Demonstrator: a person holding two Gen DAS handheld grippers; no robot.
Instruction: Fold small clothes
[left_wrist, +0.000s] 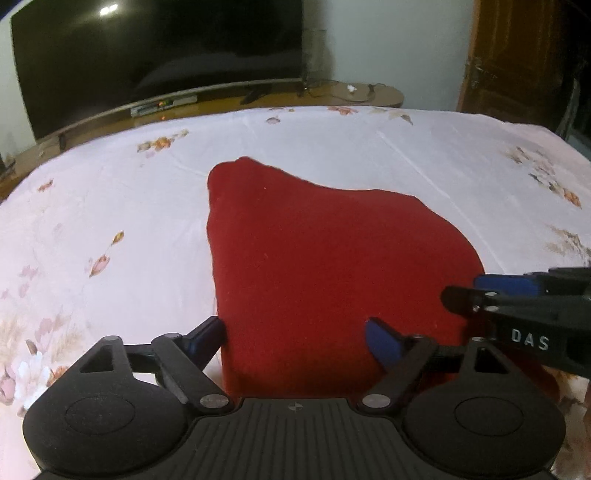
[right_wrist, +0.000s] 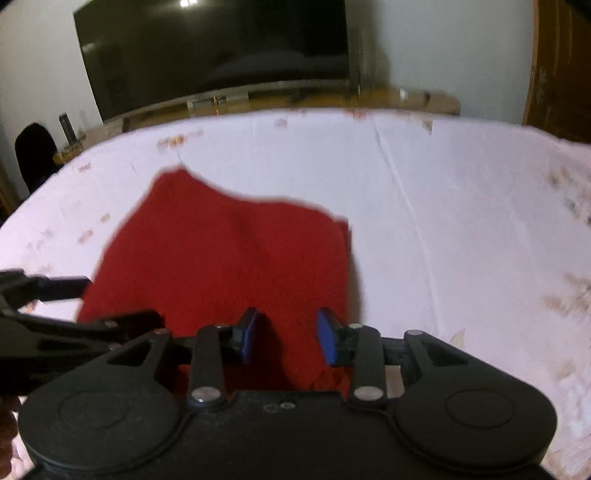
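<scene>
While a red cloth (left_wrist: 325, 266) lies on the floral sheet (left_wrist: 110, 206) before a dark TV (left_wrist: 155, 55), both claws, left (left_wrist: 295, 334) and right (right_wrist: 286, 338), stand spread.

Open bedsheet (left_wrist: 110, 221) all around red cloth (left_wrist: 325, 258); television (left_wrist: 159, 55) well beyond.

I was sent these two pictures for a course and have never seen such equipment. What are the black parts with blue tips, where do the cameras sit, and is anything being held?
Each picture comes from a camera mounted on a hand-held two-finger gripper, looking forward along its fingers. A person carries one in each hand. The left gripper stands wide open at the near edge of a red cloth; the right gripper is narrower, its blue pads apart over the same cloth, so nothing looks pinched. The cloth lies on a flowered bedsheet. Behind is a dark television.
</scene>
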